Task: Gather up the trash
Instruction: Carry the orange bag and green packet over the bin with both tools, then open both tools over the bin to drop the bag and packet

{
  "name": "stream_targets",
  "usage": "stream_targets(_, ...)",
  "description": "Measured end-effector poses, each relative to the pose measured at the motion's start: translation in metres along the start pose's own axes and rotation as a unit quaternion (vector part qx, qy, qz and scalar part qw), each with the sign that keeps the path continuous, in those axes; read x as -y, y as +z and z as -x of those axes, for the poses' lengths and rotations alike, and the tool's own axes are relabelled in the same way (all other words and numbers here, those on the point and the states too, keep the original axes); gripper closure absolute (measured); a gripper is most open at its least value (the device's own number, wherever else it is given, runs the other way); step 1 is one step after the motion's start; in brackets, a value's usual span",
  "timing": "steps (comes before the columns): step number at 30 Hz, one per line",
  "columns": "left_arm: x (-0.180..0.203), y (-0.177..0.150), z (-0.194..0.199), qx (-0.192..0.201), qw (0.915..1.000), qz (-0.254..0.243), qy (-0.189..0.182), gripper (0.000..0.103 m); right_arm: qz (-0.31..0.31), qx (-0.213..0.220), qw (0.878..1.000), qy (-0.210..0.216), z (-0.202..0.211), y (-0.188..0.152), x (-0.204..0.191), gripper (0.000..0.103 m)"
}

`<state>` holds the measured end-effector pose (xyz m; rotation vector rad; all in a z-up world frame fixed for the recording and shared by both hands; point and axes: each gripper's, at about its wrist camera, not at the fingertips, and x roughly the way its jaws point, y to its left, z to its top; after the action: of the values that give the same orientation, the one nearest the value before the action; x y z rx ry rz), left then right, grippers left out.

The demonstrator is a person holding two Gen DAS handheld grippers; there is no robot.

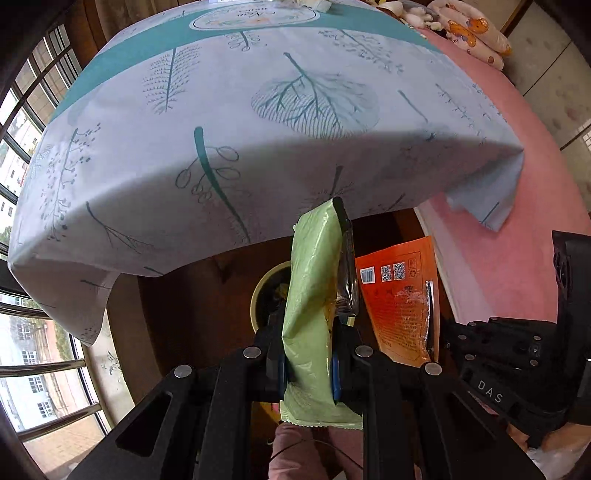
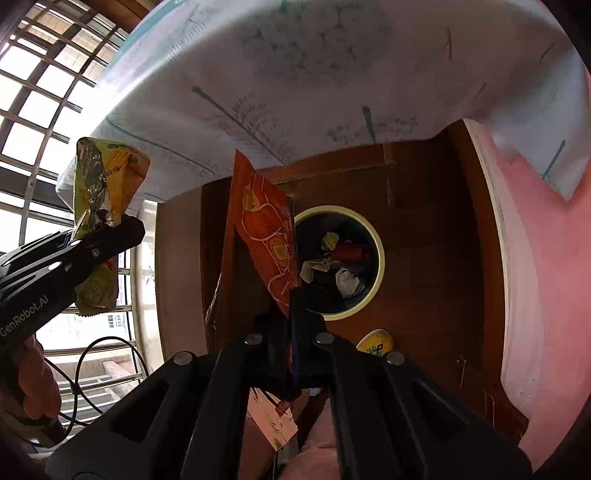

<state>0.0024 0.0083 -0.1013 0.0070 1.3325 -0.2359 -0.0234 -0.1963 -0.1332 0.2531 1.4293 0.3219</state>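
You hold both wrappers above the round cream-rimmed trash bin (image 2: 373, 236) on the floor: left gripper (image 1: 308, 363) clamped on a pale green foil packet (image 1: 314, 295), right gripper (image 2: 290, 325) on an orange snack bag (image 2: 267, 229). Next, I judge, centre each over the bin and release.

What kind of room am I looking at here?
Most likely a bedroom in a home: a bed with a pink sheet and soft toys stands beside a table under a leaf-print tablecloth, with a small bin on the wooden floor.
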Motion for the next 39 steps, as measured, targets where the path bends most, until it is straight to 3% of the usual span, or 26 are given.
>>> stream_targets(14, -0.012, -0.021, -0.179, -0.042, 0.999, -0.015, -0.003, 0.087, -0.132, -0.029, 0.991, -0.007, -0.174, -0.013, 0.068, 0.103)
stream_targets(22, -0.018, -0.031, -0.253, -0.058, 0.9982, -0.016, -0.004, 0.086, -0.154, -0.048, 0.987, -0.01, -0.252, -0.017, 0.089, 0.103)
stream_targets(25, -0.015, -0.033, -0.272, -0.057, 0.9983, -0.009, 0.003, 0.064, -0.156, -0.054, 0.986, -0.032, -0.267, -0.019, 0.095, 0.096)
stream_targets(27, -0.015, -0.036, -0.276, -0.054, 0.9985, -0.006, 0.01, 0.047, -0.163, -0.055, 0.985, -0.033, -0.277, -0.021, 0.105, 0.063)
stream_targets(28, -0.014, -0.038, -0.279, -0.055, 0.9984, -0.007, 0.015, 0.042, -0.165, -0.055, 0.984, -0.029, -0.279, -0.022, 0.108, 0.059)
stream_targets(33, -0.019, -0.042, -0.283, -0.054, 0.9978, -0.004, 0.039, 0.019, -0.147, -0.049, 0.988, -0.028, -0.281, -0.022, 0.115, 0.059)
stream_targets(39, -0.028, -0.039, -0.265, -0.041, 0.9977, 0.005, 0.054, 0.018, -0.138, -0.038, 0.989, -0.028, -0.266, -0.017, 0.108, 0.057)
